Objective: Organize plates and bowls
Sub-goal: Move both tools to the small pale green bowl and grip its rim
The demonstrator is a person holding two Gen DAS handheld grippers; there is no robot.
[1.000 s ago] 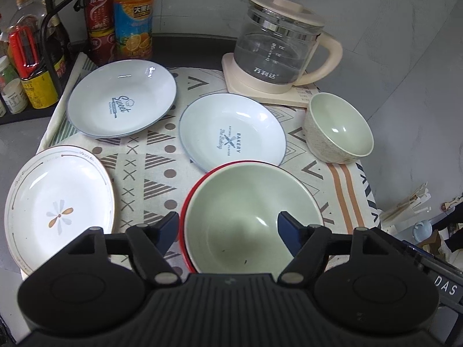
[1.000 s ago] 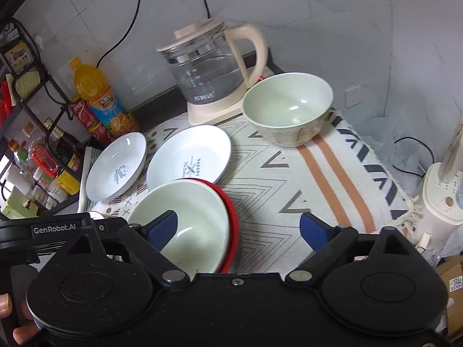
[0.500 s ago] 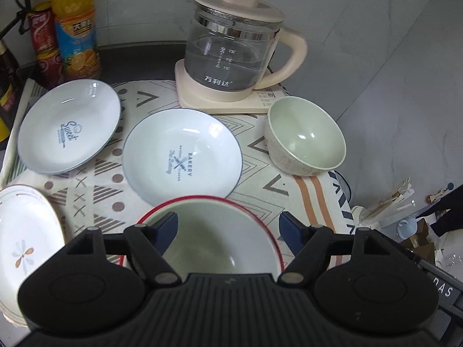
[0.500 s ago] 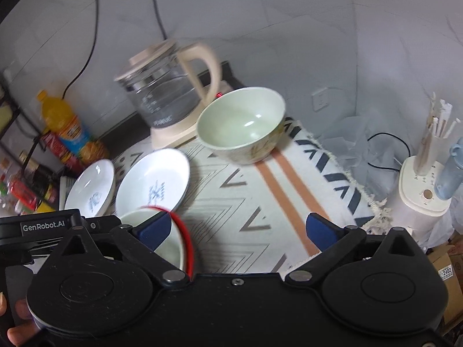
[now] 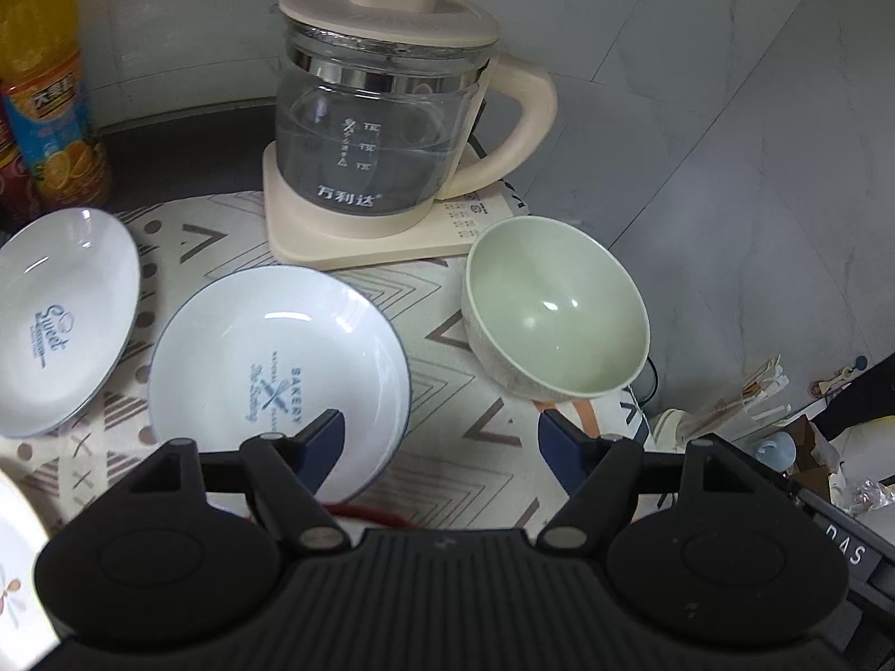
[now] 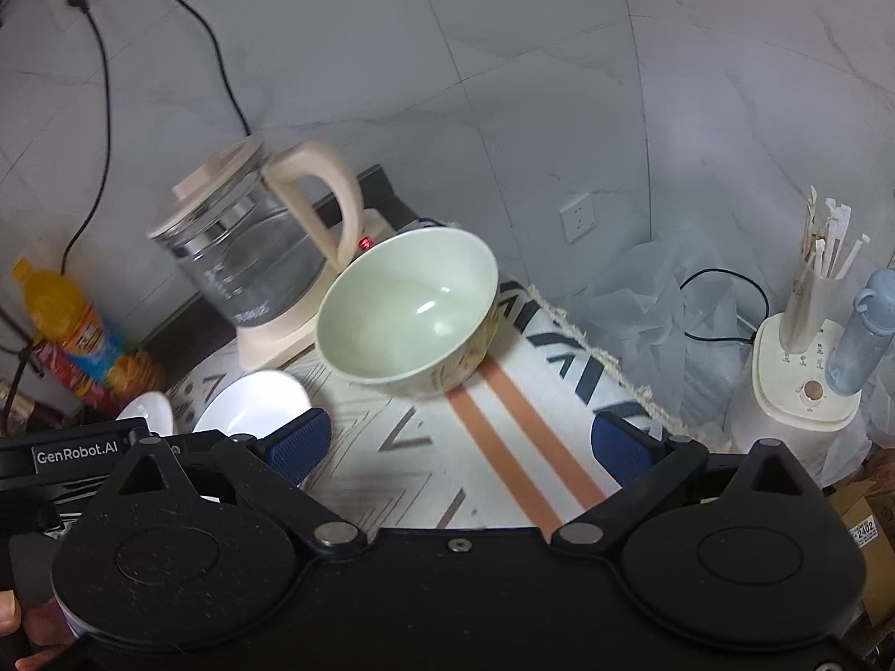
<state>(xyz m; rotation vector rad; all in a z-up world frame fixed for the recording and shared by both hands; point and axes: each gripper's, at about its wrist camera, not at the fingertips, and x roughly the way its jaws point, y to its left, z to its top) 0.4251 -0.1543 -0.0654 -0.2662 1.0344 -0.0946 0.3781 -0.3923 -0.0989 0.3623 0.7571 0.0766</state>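
Note:
A pale green bowl [image 5: 559, 313] stands upright on the patterned cloth [image 5: 481, 481], just ahead and to the right of my left gripper [image 5: 442, 442], whose jaws are open and empty. A white "BAKERY" plate [image 5: 274, 358] lies behind its left finger, and a "Sweet" plate [image 5: 56, 319] lies further left. Only a red rim [image 5: 369, 514] of another bowl shows under the gripper. In the right wrist view the green bowl [image 6: 408, 307] sits ahead of my right gripper [image 6: 461, 447], which is wide open over the cloth with nothing between its fingers.
A glass kettle [image 5: 380, 128] on its cream base stands right behind the bowl. An orange juice bottle [image 5: 45, 95] is at the back left and a flower plate [image 5: 11, 587] at the near left. Off the table's right edge are a straw holder [image 6: 805, 369] and a blue bottle [image 6: 861, 335].
Both grippers have moved toward the green bowl and kettle, which now look larger. The red-rimmed bowl has slid almost out of the left wrist view. The right jaws stand slightly wider.

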